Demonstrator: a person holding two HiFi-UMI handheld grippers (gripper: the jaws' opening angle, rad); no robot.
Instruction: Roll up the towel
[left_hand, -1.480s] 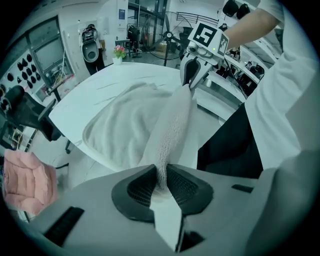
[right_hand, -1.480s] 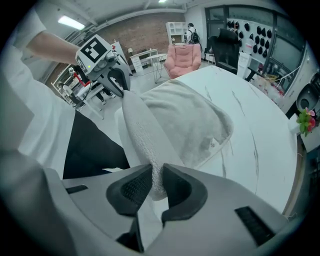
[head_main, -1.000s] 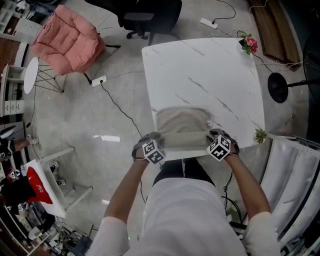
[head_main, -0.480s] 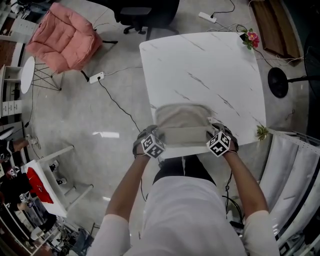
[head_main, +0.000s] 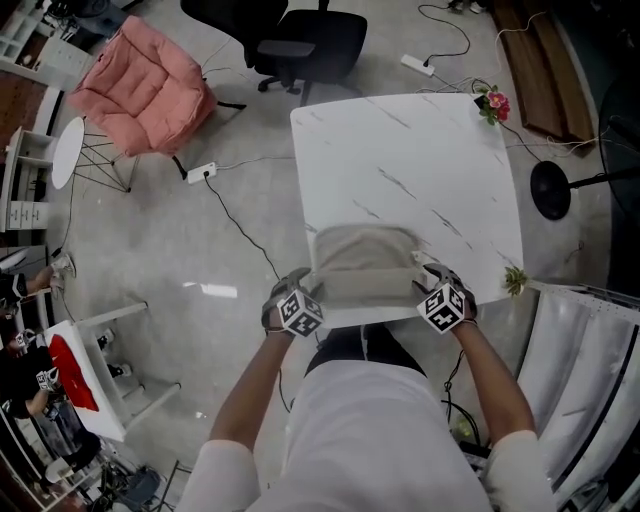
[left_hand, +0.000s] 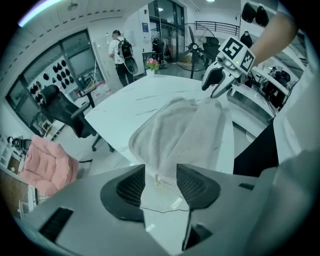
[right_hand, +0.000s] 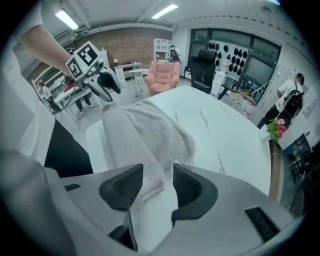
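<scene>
The soft, limp towel (head_main: 362, 262) lies partly rolled at the desk's (head_main: 420, 150) near edge. The left hand-held gripper (left_hand: 160, 184) and right hand-held gripper (right_hand: 158, 186), jaws just opening, pinch nothing. The roll's two ends look best to grip.

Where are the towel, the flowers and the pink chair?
towel (head_main: 365, 250), head view, middle of its unrolled part.
flowers (head_main: 493, 102), head view, the pink bloom at the table's far corner.
pink chair (head_main: 150, 85), head view, its seat cushion.
</scene>
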